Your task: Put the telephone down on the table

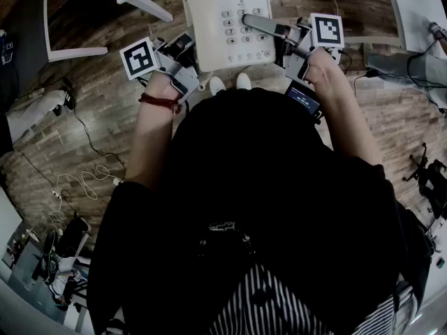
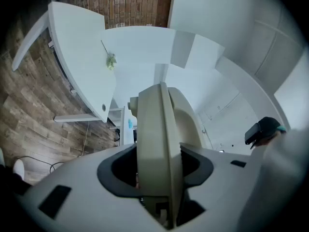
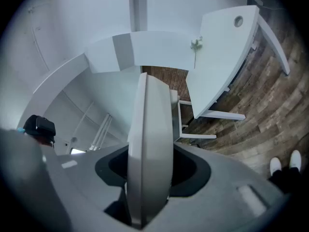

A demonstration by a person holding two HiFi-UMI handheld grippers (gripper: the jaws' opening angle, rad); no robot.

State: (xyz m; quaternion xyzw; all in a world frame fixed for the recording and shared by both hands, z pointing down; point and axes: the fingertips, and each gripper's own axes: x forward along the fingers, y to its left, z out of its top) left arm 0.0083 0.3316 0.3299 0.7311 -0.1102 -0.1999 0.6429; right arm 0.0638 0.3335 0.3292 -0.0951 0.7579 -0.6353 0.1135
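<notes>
A cream telephone (image 1: 223, 19) with a grey keypad hangs in the air above the wooden floor, in front of the person, held from both sides. My left gripper (image 1: 183, 51) is shut on its left edge. My right gripper (image 1: 250, 22) is shut on its right side, one finger (image 1: 264, 25) lying across the keys. In the left gripper view the telephone's edge (image 2: 157, 139) stands upright in the jaw slot. The right gripper view shows the opposite telephone edge (image 3: 149, 144) wedged the same way. A white table (image 2: 82, 57) lies ahead, and the same white table (image 3: 222, 57) shows in the right gripper view.
The person's white shoes (image 1: 229, 84) stand right under the telephone. White table tops (image 1: 412, 5) flank the spot, with a white frame (image 1: 70, 51) to the left. Loose cables (image 1: 84, 180) trail over the floor at left, and dark gear (image 1: 433, 180) sits at the right edge.
</notes>
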